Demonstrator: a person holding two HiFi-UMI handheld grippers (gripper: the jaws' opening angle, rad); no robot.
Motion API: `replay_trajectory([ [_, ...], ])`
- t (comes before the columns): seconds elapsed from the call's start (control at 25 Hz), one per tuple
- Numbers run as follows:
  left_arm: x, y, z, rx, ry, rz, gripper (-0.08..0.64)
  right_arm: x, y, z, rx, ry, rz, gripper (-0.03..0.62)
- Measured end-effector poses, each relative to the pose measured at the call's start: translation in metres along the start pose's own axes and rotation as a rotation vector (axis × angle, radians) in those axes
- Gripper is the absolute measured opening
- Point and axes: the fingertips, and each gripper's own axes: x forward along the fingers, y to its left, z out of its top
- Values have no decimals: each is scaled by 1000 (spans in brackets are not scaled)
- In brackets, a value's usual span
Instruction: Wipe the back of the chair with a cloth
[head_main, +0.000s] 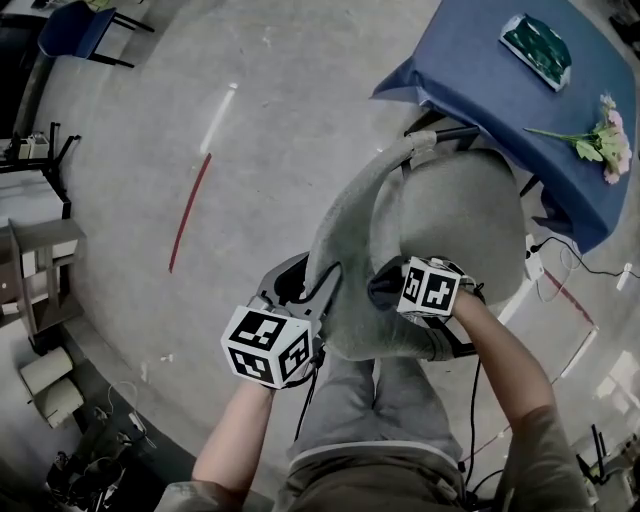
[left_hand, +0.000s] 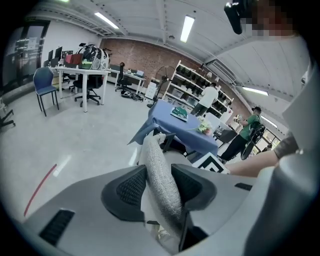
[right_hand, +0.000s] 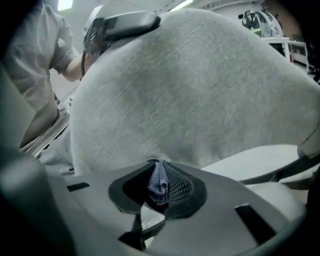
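While the left hand-held gripper (left_hand: 160, 190) clamps the grey fabric chair back (head_main: 345, 235), the right hand-held gripper (right_hand: 158, 172), at its three o'clock, pinches a bluish woven cloth (right_hand: 159, 184).

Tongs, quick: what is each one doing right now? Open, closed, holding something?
Left tongs: closed on the top edge of the chair back.
Right tongs: closed on a bluish cloth, up against the chair back.

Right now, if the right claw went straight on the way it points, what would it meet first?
The grey chair back. It fills the view directly beyond the right claw, which is pinching the cloth. The cloth's tip looks almost against the fabric, so contact would likely come at once, though depth is unclear.
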Motion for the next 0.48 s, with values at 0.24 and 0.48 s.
replay_trajectory([
  [0.24,-1,2,0,-48,-4,-20,170,-37,-90,67,-60,-103,-240,71],
  [0.48,-1,2,0,-64,-23,5,162,-146,-194,65,341,-447,-607,71],
])
